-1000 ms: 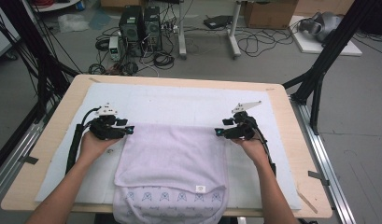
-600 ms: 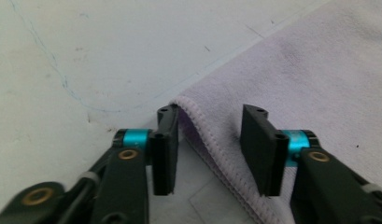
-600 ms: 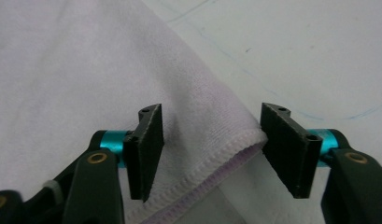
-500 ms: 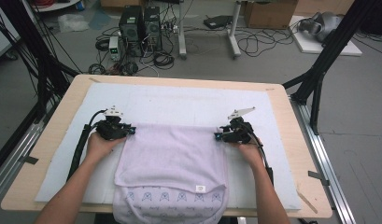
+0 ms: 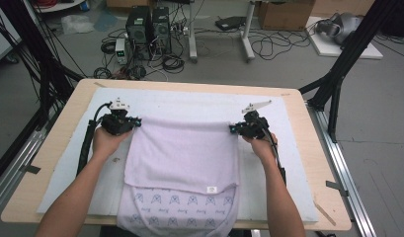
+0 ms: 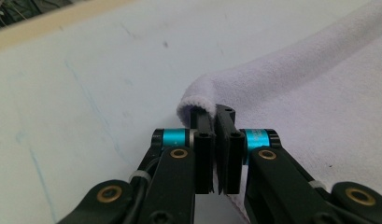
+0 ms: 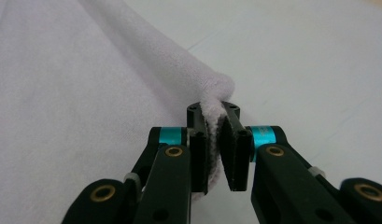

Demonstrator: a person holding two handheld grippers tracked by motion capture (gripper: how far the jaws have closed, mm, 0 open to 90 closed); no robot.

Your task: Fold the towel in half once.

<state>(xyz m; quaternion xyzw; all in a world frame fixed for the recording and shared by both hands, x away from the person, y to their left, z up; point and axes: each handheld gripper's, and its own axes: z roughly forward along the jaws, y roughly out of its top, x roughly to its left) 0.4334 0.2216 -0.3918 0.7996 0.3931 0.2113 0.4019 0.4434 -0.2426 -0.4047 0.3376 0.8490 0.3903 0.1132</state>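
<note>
So we've got the lavender towel (image 5: 182,153) lying on the white mat (image 5: 298,148) in the middle of the table (image 5: 56,143), its near end hanging over the near edge. The left claw (image 5: 136,123) is pinched on the far left corner and the right claw (image 5: 231,129) on the far right corner; in the gripper views you can see the fabric squeezed between the pads on both sides (image 6: 215,122) (image 7: 215,122). Both sets of jaws have just been closing, with the cloth between them. Compared to a second ago, when the claws sat wide at those corners, they're now clamped and the far edge looks pulled a bit tighter and straighter between them. To do this fold well, we'd say lift both corners evenly, keep the edge taut, and bring it toward the near end so the sides line up without the cloth slipping out
</note>
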